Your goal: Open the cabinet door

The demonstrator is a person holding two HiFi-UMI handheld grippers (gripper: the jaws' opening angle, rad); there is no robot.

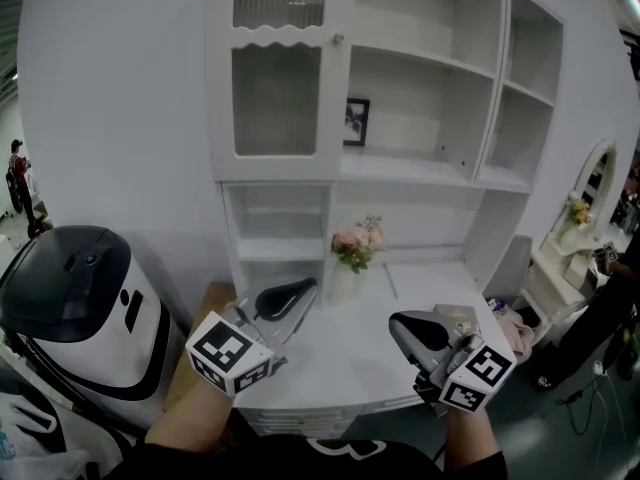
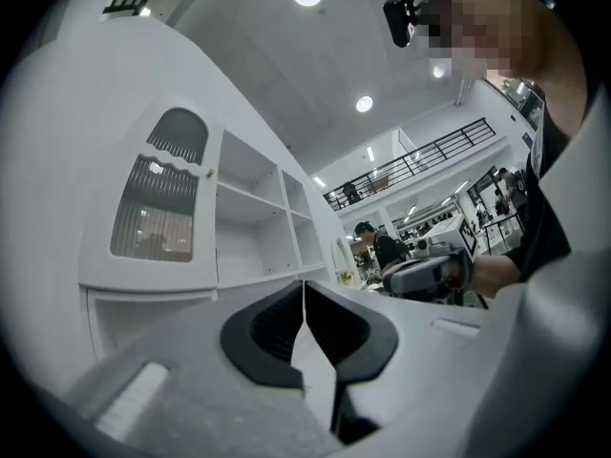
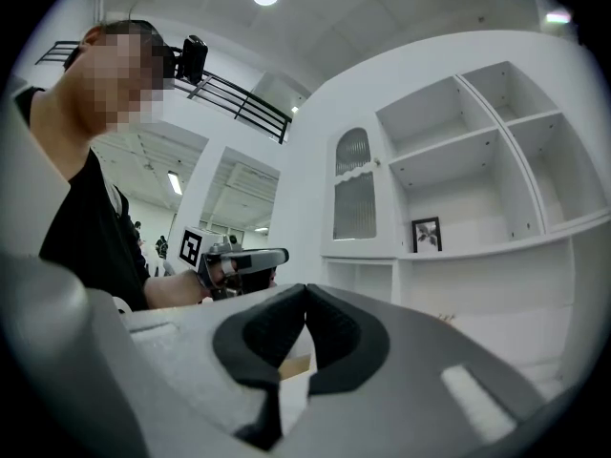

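In the head view the cabinet door (image 1: 278,78) is shut, high in the left column of a white wall unit, with its small knob (image 1: 339,39) on the right edge beside the open shelves (image 1: 430,58). Both tools are low over the desk (image 1: 350,353), well apart from the door. The left gripper (image 1: 302,289) and the right gripper (image 1: 399,324) are both closed and hold nothing. To do this step well, I judge that one gripper should open its jaws, rise to the knob, close squarely on it and pull outward in an arc. The hinges are probably on the left. A bunch of flowers (image 1: 357,244) stands at the back of the desk below the door and should be passed over, not brushed. A picture frame (image 1: 356,121) sits on a shelf just right of the door, clear of the likely swing. A black-and-white machine (image 1: 75,298) stands to the left and a dressing table (image 1: 590,193) to the far right, both out of the way. In the left gripper view the jaw tips meet with nothing between them, and the door (image 2: 158,203) lies up and to the left. In the right gripper view the jaws are likewise pressed together and empty, with the door (image 3: 353,198) ahead and above.
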